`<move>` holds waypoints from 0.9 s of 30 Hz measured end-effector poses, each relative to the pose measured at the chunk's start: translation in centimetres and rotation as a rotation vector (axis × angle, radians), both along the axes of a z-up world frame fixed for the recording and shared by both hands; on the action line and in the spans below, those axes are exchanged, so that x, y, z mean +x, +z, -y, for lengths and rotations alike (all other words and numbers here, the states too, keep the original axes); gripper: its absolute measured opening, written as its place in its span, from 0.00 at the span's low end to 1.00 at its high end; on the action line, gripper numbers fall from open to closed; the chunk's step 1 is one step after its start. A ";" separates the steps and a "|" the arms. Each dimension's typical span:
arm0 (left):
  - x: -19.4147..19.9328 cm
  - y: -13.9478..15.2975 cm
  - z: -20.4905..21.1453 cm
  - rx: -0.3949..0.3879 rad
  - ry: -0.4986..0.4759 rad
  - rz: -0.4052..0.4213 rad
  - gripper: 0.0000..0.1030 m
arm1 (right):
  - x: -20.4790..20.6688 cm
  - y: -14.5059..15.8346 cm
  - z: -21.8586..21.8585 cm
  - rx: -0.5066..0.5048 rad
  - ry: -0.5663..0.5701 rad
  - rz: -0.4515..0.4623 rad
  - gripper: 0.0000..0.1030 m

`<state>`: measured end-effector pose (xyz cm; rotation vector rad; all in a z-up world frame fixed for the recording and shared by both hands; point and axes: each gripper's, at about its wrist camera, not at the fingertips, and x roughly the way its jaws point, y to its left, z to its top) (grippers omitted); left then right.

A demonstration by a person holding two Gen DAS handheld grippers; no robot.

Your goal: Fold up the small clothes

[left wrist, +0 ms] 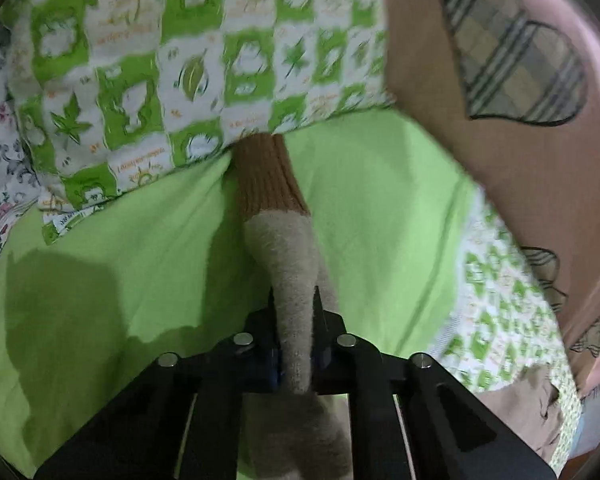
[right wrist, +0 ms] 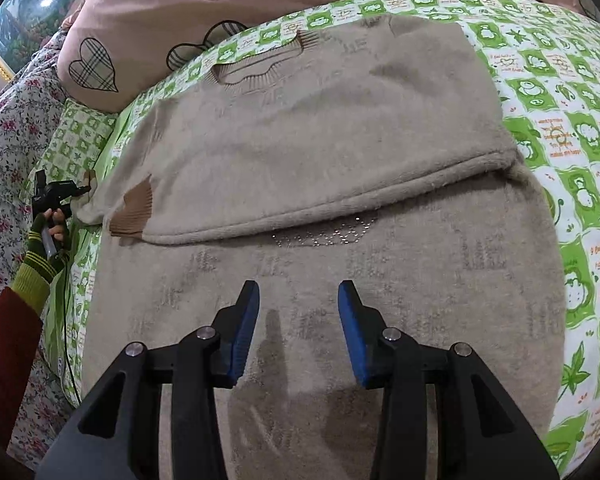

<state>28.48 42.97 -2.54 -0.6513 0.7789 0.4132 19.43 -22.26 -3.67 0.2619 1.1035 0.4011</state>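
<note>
A beige fleece sweater (right wrist: 300,140) lies flat on the bed, its top half folded down over its lower half, collar (right wrist: 260,72) toward the pillow. One brown-cuffed sleeve (right wrist: 134,212) rests on the fold at the left. My left gripper (left wrist: 295,296) is shut on the other sleeve (left wrist: 284,248), whose brown ribbed cuff (left wrist: 266,176) points away over plain green cloth. In the right wrist view that left gripper (right wrist: 56,194) sits at the sweater's left edge, held by a hand (right wrist: 54,232). My right gripper (right wrist: 299,292) hovers open over the sweater's lower half, nothing between its blue pads (right wrist: 246,336).
A green-and-white patterned bedsheet (right wrist: 560,160) lies under the sweater, with a plain green cloth (left wrist: 380,220) beside it. A pink pillow with plaid hearts (right wrist: 180,20) lies beyond the collar. Floral bedding (right wrist: 4,140) and a person's red and green sleeve (right wrist: 16,312) are at the left.
</note>
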 end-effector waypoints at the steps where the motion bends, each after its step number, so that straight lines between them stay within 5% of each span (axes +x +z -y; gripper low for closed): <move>1: -0.4 0.5 0.6 0.001 -0.008 0.022 0.08 | 0.0 0.0 -0.1 0.002 0.001 0.001 0.41; 5: -2.0 3.5 5.5 0.017 -0.099 0.121 0.07 | -0.1 0.0 -0.5 0.034 0.007 0.004 0.41; 14: -3.4 9.3 23.6 0.102 -0.391 0.319 0.08 | -1.6 0.9 1.1 0.078 -0.041 0.027 0.41; 19: -3.1 9.2 33.7 0.149 -0.550 0.352 0.08 | -2.7 1.3 4.0 0.093 -0.122 0.046 0.41; 27: -2.7 5.3 45.9 0.170 -0.759 0.288 0.08 | -3.5 1.6 7.6 0.103 -0.200 0.065 0.41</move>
